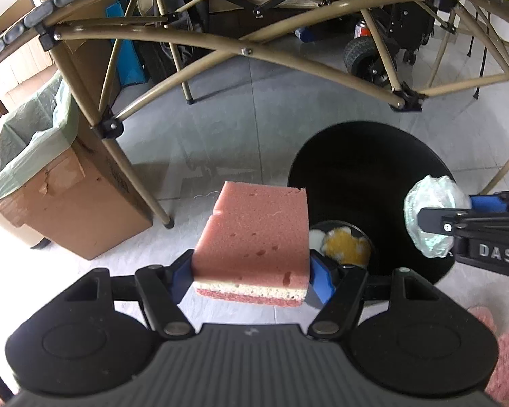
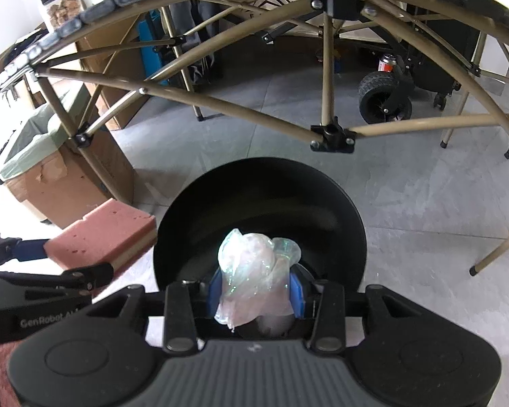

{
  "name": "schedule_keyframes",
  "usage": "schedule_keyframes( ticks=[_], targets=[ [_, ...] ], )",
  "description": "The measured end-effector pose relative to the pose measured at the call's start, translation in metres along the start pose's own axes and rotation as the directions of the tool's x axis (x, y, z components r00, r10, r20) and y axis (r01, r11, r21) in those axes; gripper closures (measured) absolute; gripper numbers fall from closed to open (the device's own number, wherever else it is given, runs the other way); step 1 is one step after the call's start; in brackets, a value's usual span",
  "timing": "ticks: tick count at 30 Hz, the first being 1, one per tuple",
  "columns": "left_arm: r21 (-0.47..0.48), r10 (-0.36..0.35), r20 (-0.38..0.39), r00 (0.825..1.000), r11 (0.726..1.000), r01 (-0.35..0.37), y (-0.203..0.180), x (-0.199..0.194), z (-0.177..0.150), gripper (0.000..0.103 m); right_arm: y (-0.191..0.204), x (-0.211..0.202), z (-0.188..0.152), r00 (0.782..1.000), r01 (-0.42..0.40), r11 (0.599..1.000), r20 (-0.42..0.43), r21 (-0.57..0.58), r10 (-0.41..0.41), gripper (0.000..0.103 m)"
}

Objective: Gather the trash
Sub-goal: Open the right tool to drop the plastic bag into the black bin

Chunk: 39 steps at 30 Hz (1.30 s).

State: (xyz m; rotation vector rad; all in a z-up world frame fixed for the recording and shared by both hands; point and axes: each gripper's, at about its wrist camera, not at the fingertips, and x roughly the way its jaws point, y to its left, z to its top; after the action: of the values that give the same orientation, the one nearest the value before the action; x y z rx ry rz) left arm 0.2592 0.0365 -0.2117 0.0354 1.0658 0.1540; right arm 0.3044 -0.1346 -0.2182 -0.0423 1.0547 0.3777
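Note:
My left gripper (image 1: 252, 274) is shut on a pink sponge (image 1: 254, 234) with a white and a red layer, held above the grey floor just left of a round black bin (image 1: 356, 169). Something yellow and white (image 1: 344, 246) lies at the bottom of the bin. My right gripper (image 2: 254, 291) is shut on a crumpled wad of clear plastic (image 2: 251, 264) directly over the bin (image 2: 254, 196). In the left wrist view the right gripper (image 1: 458, 210) and its plastic wad (image 1: 424, 200) hang over the bin's right rim. The right wrist view shows the sponge (image 2: 101, 234) in the left gripper (image 2: 68, 261) at the left.
A cardboard box lined with a green bag (image 1: 34, 169) (image 2: 51, 162) stands on the floor to the left. The tan folding table frame (image 1: 220, 47) arches overhead, its legs set close around the bin. A black-wheeled cart (image 2: 383, 96) sits behind. Pink fuzzy fabric (image 1: 505, 356) shows at bottom right.

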Motion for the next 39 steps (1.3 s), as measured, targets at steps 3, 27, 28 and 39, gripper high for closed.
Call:
schedule_keyframes(
  ticks=[3,27,28,39],
  targets=[
    [-0.015,-0.001,-0.011,1.000,1.000,0.001,0.004,0.008,0.000,0.033,0.000,0.013,0.007,1.000,0.002,1.000,-0.006,0.009,-0.002,0.065],
    [-0.075,0.031,-0.002,1.000,0.997,-0.031,0.015,0.007,0.004,0.033,0.005,0.043,0.006,1.000,0.024,1.000,-0.016,0.004,-0.024,0.061],
    [-0.074,0.030,-0.001,1.000,0.997,-0.030,0.015,0.007,0.004,0.033,0.005,0.043,0.006,1.000,0.026,1.000,-0.015,0.003,-0.026,0.057],
    [-0.076,0.032,-0.002,0.999,0.997,-0.032,0.016,0.007,0.004,0.033,0.000,0.042,0.007,1.000,0.016,0.999,0.006,0.035,-0.016,0.000]
  ],
)
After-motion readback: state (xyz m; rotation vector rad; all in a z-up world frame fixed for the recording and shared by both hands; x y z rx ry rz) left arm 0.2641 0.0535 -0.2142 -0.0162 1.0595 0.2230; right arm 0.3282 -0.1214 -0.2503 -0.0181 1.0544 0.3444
